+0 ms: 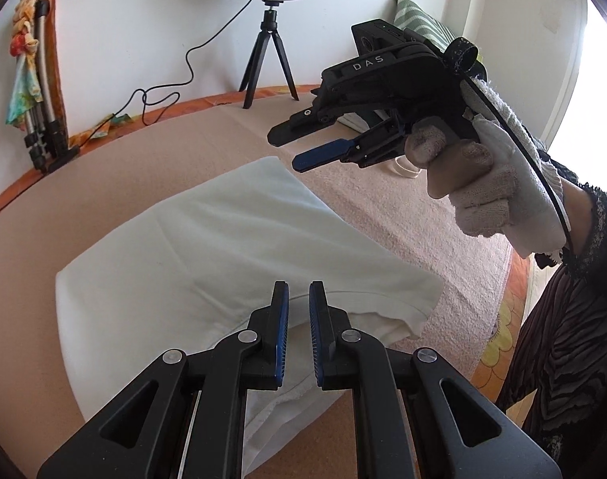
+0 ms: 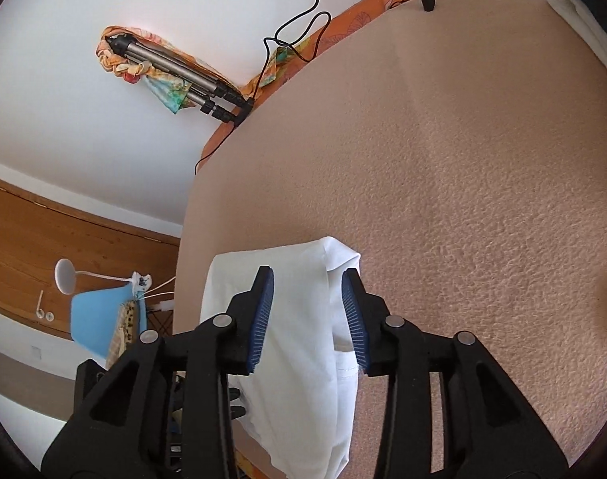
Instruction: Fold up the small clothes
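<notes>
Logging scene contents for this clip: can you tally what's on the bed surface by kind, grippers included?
White garment: 1
Grippers: 2, left gripper and right gripper
Tripods: 2, black ring-light tripod and folded silver tripod
Towels: 1, pink towel
Total: 6

Left wrist view: folded garment (image 1: 207,263) centre on blanket (image 1: 115,151). Left gripper (image 1: 299,295) over its 6 o'clock edge. Right gripper (image 1: 291,147) at 2 o'clock, above. Tripod (image 1: 267,60) at 12, behind. Cable (image 1: 163,92) at 11.
</notes>
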A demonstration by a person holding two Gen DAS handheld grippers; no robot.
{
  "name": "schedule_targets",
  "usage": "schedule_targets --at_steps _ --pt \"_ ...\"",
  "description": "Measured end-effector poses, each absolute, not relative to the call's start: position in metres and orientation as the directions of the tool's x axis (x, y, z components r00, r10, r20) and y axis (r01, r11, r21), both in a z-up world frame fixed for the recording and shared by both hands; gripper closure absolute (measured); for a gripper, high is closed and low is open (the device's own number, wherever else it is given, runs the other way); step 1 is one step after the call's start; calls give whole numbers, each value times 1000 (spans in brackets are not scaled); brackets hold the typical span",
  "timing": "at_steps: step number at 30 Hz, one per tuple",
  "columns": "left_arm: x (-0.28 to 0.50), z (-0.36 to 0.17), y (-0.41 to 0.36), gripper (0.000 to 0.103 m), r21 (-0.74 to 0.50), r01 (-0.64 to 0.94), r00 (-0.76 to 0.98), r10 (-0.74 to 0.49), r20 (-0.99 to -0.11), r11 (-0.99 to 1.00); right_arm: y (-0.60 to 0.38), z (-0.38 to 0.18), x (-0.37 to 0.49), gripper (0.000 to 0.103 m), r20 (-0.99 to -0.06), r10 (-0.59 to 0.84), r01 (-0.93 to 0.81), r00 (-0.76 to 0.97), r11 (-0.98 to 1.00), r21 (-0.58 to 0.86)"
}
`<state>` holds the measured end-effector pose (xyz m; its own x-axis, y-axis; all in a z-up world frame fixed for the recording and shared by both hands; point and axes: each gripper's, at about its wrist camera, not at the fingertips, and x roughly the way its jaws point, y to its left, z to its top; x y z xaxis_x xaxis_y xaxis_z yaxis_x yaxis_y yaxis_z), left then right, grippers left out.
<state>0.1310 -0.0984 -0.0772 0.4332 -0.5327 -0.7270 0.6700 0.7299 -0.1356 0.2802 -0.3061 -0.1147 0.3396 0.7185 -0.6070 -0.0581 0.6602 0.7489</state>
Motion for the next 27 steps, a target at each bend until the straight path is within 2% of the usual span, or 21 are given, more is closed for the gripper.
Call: schedule_targets --at_steps 7,12,13,14,15,20,25,27 --pt "131 -86 -103 94 -127 689 409 -527 -745 714 -294 -145 295 58 -524 814 33 249 534 845" --pt "132 -97 -106 94 -144 702 373 -532 -761 698 -287 -148 302 59 -501 819 45 280 510 859" --pt "132 -99 -107 94 -144 705 366 -531 -764 694 -287 -147 303 73 -508 806 46 304 521 853" --pt "130 -102 -109 94 -140 711 363 -531 -766 689 -287 -143 304 91 -530 782 39 327 550 835" --pt "129 -103 -109 94 -134 717 365 -533 -764 684 -286 -139 305 94 -571 746 22 343 601 799" --pt "127 -100 -105 94 -146 720 353 -540 -764 678 -281 -137 305 97 -694 612 -8 379 752 659" --pt "112 -79 -89 94 -171 720 353 -566 -745 673 -291 -130 303 94 -696 627 -13 350 746 666" --pt "109 -66 -76 94 -184 707 377 -584 -719 683 -296 -115 296 94 -732 551 -30 401 806 591"
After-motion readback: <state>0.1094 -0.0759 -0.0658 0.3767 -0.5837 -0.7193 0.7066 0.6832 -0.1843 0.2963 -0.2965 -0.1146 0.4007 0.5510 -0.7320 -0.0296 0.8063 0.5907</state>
